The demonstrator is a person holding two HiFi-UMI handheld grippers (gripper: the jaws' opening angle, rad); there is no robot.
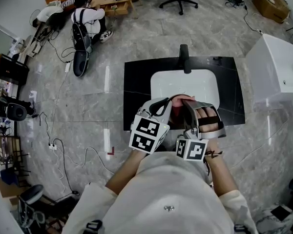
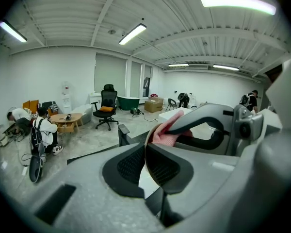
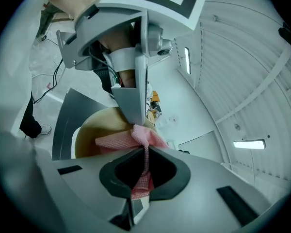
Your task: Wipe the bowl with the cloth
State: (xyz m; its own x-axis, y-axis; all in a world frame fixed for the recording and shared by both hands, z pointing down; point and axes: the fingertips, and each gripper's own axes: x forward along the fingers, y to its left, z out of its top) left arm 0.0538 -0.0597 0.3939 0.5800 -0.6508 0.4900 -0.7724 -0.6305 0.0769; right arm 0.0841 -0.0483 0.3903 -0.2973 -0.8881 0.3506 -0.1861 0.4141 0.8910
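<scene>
Overhead, head view: the left gripper (image 1: 165, 102) and the right gripper (image 1: 186, 104) are held close together above the near edge of a white sink basin (image 1: 185, 84). The basin is set in a black bench (image 1: 136, 96), with a black faucet (image 1: 184, 57) at its far side. A pink cloth (image 1: 177, 112) shows between the two grippers.

Left gripper view: the left gripper (image 2: 145, 152) has its jaws almost together. Its pads press on the thin rim of the bowl (image 2: 146, 144), seen edge-on. Just beyond, one jaw of the right gripper (image 2: 203, 125) lies over the bunched cloth (image 2: 164, 132).

Right gripper view: the right gripper (image 3: 145, 161) is clamped on a fold of the cloth (image 3: 140, 137). The cloth hangs down through the pads and spreads up into the tan bowl (image 3: 94, 123). The left gripper (image 3: 131, 106) comes down from above onto the bowl's rim, right beside the cloth. The bowl sits over the dark bench and the pale sink basin.
</scene>
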